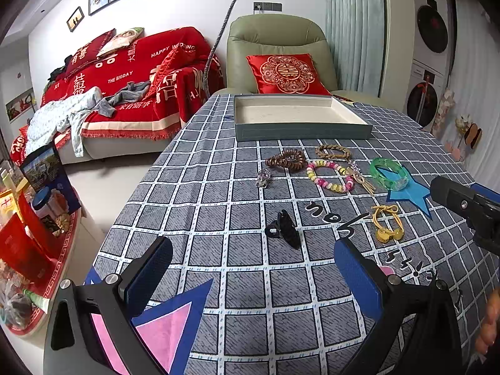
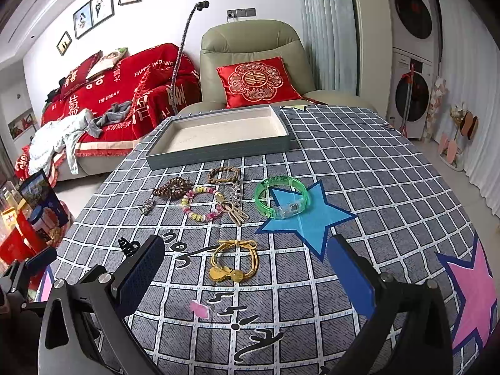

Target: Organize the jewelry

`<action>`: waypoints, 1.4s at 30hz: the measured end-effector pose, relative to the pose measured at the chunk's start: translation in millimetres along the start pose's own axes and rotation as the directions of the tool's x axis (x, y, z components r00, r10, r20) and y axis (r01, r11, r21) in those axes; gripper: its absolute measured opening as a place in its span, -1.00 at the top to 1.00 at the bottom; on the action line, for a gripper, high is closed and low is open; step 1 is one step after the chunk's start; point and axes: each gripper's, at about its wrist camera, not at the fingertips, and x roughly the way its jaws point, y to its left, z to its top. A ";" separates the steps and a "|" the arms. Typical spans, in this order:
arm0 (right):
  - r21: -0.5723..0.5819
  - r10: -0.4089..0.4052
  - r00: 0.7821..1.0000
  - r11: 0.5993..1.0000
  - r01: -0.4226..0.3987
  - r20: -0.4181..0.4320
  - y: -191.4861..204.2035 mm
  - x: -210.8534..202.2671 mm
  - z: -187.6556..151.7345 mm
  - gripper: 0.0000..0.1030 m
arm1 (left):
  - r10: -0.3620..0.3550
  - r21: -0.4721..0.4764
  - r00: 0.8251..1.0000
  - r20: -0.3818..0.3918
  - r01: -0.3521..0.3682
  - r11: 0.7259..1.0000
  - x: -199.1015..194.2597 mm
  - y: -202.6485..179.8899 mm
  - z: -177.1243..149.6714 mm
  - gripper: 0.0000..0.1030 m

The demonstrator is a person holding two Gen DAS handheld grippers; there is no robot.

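Left gripper (image 1: pixel 253 268): jaws spread wide, holding nothing, poised above the checked tablecloth (image 1: pixel 243 297) near its near edge. The black hair claw clip (image 1: pixel 285 228) lies just ahead between the blue pads, so it looks like this gripper's likely first pick.

Right gripper (image 2: pixel 247 268): also wide apart and empty, raised over the cloth. The yellow hair tie with gold discs (image 2: pixel 233 261) sits right in line between its fingers, probably its intended target.

Tray (image 2: pixel 218 134): a shallow grey box with a pale lining, at the far edge of the table in front of the green armchair (image 2: pixel 253 62). It appears empty, so I judge that sorting has not yet begun.

Jewelry row: the pieces lie loose on the cloth between the tray and the grippers, apart from the tray.
- Dark brown bead bracelet (image 2: pixel 172 188), coiled, towards the left.
- Tan twisted bracelet (image 2: pixel 224 174), nearest the tray.
- Pink and yellow bead bracelet (image 2: pixel 201 203), touching a gold tassel charm (image 2: pixel 234 212).
- Small silver trinket (image 2: pixel 146 207), leftmost; its kind is too small to tell.
- Green translucent bangle (image 2: pixel 281 200), lying flat partly over the blue star print (image 2: pixel 307 222).

Reason for layout: items are spread singly, which should let each be gripped without dragging a neighbour.

Risk: the bead bracelet and charm touch, so they may lift together.
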 end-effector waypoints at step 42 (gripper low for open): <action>0.119 -0.054 0.959 0.989 0.090 -0.277 -70.0 98.2 43.0 -1.00 | -0.099 -0.052 0.958 -0.268 0.088 0.995 81.1 -9.7 22.7 -1.00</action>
